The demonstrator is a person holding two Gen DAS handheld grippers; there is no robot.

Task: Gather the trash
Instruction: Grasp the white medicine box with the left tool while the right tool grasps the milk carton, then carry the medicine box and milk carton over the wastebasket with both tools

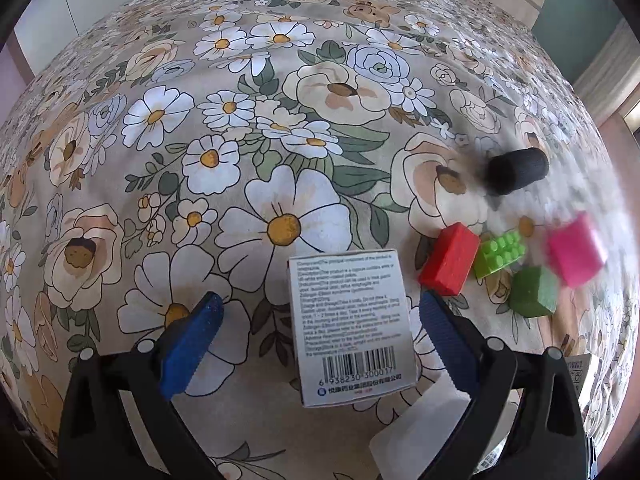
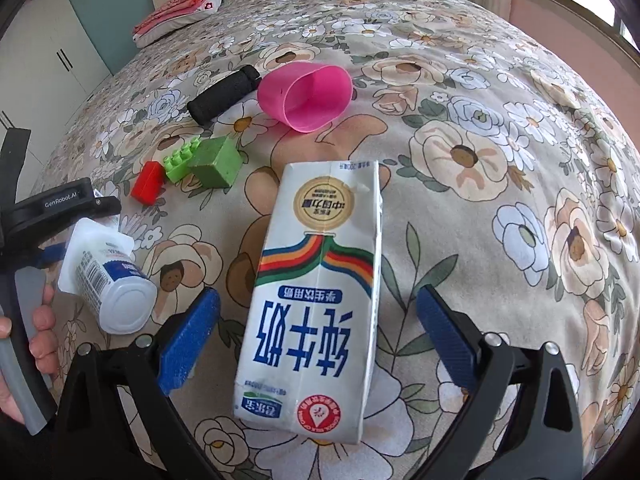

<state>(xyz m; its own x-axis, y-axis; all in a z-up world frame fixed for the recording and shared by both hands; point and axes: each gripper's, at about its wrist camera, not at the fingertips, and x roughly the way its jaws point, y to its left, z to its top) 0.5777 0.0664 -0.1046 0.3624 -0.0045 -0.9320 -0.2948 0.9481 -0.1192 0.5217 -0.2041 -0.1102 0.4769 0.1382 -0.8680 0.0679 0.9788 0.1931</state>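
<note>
— Flowered bedspread [image 2: 500, 128] all over the bed, and bits scattered across it. What do the two tongs have?

— Nothing in either. Left gripper [image 1: 316, 336] stands wide open, blue pads apart, with a small white box [image 1: 352, 328] lying flat on the cover between them. Neither pad touches it; its barcode end points back toward the handle.

— And the right one?

— Right gripper [image 2: 320, 332] is spread just as wide, either side of a milk carton [image 2: 320, 284] lying on its side. Gaps show on both sides, so no grip there either.

— What's that by the left tongs?

— From the right camera, a white bottle [image 2: 116, 280] lies tipped over just beside the left gripper, with the person's fingers [image 2: 42, 336] around the handle.

— The toys?

— Beyond the carton, toward the head of the bed: a red block [image 2: 149, 188], a studded light-green brick [image 2: 182, 162] and a darker green block [image 2: 218, 162], bunched and touching. Further on, a pink cup [image 2: 306, 94] on its side, mouth toward us, and a black cylinder [image 2: 222, 94] just beside it.

— And at the headboard?

— A folded red-and-white cloth [image 2: 180, 6], well apart from the rest.
</note>
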